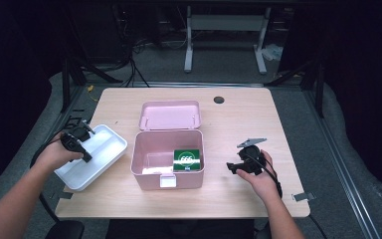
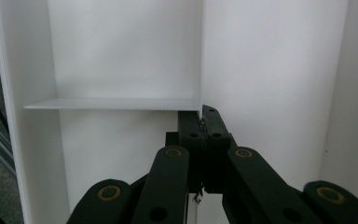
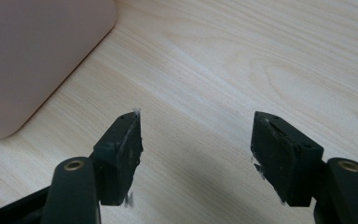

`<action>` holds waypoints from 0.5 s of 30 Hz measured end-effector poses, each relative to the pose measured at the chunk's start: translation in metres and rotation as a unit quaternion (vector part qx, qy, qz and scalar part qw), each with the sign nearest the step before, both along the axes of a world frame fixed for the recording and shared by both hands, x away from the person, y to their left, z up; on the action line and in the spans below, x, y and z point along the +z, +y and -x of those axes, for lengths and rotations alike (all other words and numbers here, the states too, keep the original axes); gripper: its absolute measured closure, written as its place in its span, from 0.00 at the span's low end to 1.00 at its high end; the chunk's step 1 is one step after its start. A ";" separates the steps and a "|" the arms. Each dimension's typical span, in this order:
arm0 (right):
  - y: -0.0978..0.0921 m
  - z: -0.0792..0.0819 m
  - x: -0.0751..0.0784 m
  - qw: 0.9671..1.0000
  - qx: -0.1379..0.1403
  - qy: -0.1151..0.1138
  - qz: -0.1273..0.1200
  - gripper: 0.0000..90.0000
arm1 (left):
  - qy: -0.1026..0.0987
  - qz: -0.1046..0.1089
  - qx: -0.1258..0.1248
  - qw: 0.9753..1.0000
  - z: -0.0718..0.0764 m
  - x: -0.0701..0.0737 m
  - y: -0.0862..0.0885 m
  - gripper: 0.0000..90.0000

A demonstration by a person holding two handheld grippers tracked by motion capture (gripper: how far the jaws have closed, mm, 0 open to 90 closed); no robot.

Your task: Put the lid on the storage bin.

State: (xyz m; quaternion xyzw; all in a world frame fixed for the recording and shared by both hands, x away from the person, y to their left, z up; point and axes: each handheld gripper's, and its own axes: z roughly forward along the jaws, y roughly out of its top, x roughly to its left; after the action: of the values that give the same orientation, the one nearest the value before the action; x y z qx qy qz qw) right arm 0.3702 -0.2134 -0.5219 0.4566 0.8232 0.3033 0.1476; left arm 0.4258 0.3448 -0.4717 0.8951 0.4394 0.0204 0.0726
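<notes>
Jaws of the left gripper [image 2: 203,122] stand pressed together on the thin inner divider [image 2: 200,56] of the white tray [image 2: 270,70], and in the left gripper view the divider's upright edge runs straight up from between the two tips. A cross wall [image 2: 112,103] of the tray leaves the divider just at the left of the jaw tips, so one compartment lies ahead-left of them and a longer one lies at their right. In the high view the left gripper [image 1: 85,154] sits over the near middle of the tray [image 1: 107,144], and the tray lies tilted with one corner over the table edge.

The right gripper [image 3: 198,140] has its jaws wide apart with nothing between them; bare wood of the table [image 3: 242,60] shows in the gap. The rounded corner of the pink box [image 3: 37,56] lies ahead and to the left of the left jaw, apart from it. In the high view the right gripper [image 1: 231,168] rests near the table [image 1: 238,114], beside the right wall of the open pink box [image 1: 144,172], not touching it. Inside the box lies a green packet [image 1: 186,159]; its lid [image 1: 170,115] stands folded back behind.
</notes>
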 end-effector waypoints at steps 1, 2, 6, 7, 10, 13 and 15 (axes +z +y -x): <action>0.000 0.000 0.000 1.000 -0.001 0.000 -0.001 0.37 | -0.002 0.000 -0.002 1.000 0.001 0.003 0.001 0.99; -0.001 0.000 0.000 1.000 -0.001 -0.001 0.001 0.37 | -0.003 0.000 -0.003 1.000 0.001 0.007 0.003 0.99; -0.001 -0.001 -0.001 1.000 -0.002 -0.001 0.001 0.37 | -0.015 0.002 -0.005 1.000 0.004 0.021 0.009 0.99; -0.001 -0.001 -0.001 1.000 -0.002 -0.001 0.001 0.37 | -0.020 0.004 -0.003 1.000 0.005 0.025 0.010 0.99; -0.001 -0.001 -0.001 1.000 -0.001 -0.001 0.002 0.37 | -0.026 0.012 -0.002 1.000 0.007 0.035 0.015 0.99; -0.001 -0.001 -0.002 1.000 0.000 0.000 0.003 0.37 | -0.030 0.016 -0.006 0.999 0.009 0.046 0.017 0.99; -0.001 -0.001 -0.002 1.000 0.000 0.001 0.004 0.37 | -0.031 0.015 -0.010 0.999 0.010 0.052 0.017 0.99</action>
State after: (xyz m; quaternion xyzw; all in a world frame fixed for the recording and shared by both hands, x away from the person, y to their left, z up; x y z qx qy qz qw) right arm 0.3715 -0.2139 -0.5243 0.4559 0.8248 0.2997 0.1486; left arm 0.4156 0.3613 -0.4202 0.8970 0.4286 0.0403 0.0998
